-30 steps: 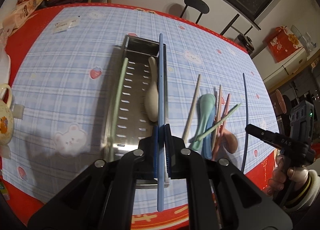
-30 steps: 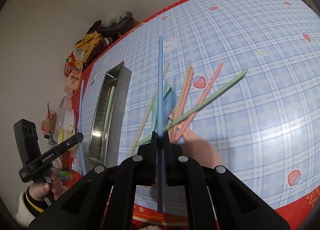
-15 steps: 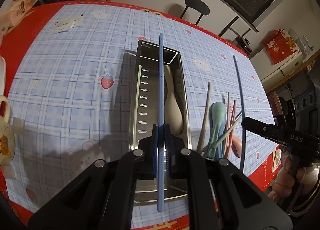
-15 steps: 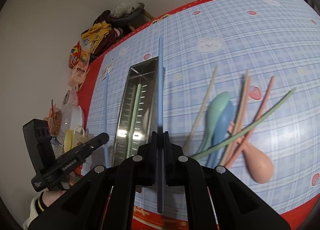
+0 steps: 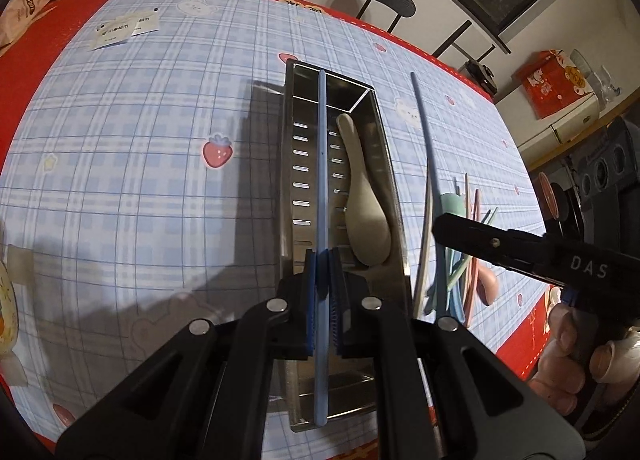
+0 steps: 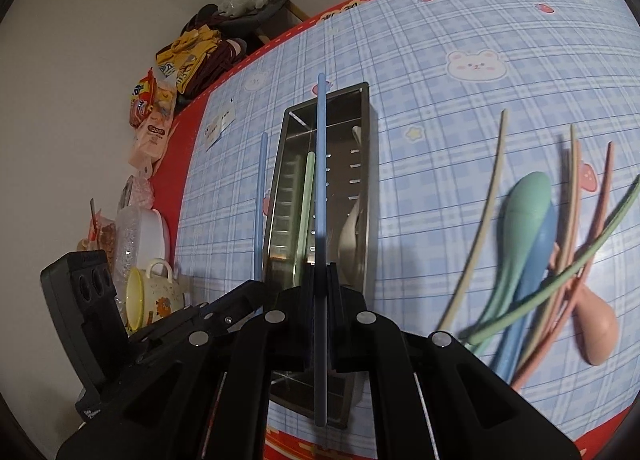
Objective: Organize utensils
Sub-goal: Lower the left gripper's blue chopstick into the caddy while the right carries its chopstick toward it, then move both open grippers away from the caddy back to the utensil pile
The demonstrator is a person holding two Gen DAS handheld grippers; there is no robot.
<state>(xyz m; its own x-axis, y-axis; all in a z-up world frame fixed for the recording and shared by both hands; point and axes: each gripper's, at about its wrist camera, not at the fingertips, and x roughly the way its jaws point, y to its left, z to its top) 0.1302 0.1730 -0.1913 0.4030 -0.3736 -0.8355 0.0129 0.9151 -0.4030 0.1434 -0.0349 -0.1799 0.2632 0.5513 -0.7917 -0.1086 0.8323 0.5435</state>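
Nearest, in the left wrist view: left gripper (image 5: 322, 260), clenched on a blue chopstick (image 5: 322, 164) about a third of the way up its length. Lined up lengthwise over the steel tray (image 5: 290, 140), tip near the tray's far end wall, butt end near its close end wall. Not possible to tell whether the tip touches the tray.

Nearest, in the right wrist view: right gripper (image 6: 320, 276), likewise clamped tight on a second blue chopstick (image 6: 321, 164), also running lengthwise over the tray, tip past the far rim in the picture. Seen from the left camera, held just right of the tray by a hand (image 5: 568, 348).

Inside the tray: a cream spoon (image 5: 366, 220) along the right side, bowl toward the near end; a pale green chopstick (image 6: 306, 200) along the left side, over the slotted floor.

Right of the tray, on the checked tablecloth (image 5: 140, 140): a cream chopstick (image 6: 488, 196) closest to the tray, then a teal spoon (image 6: 524, 200) and a blue spoon (image 6: 536, 260) side by side, pink chopsticks (image 6: 600, 188), a pink spoon (image 6: 596, 332), and a green chopstick (image 6: 560, 280) lying slantwise across the heap.

Left of the tray: a mug (image 6: 156, 292) at the table edge.

Beyond the tray's far end: paper slips (image 5: 120, 26) on the cloth to the left, snack packets (image 6: 156, 100) off the table's corner, a black stool (image 5: 390, 2) past the far edge.
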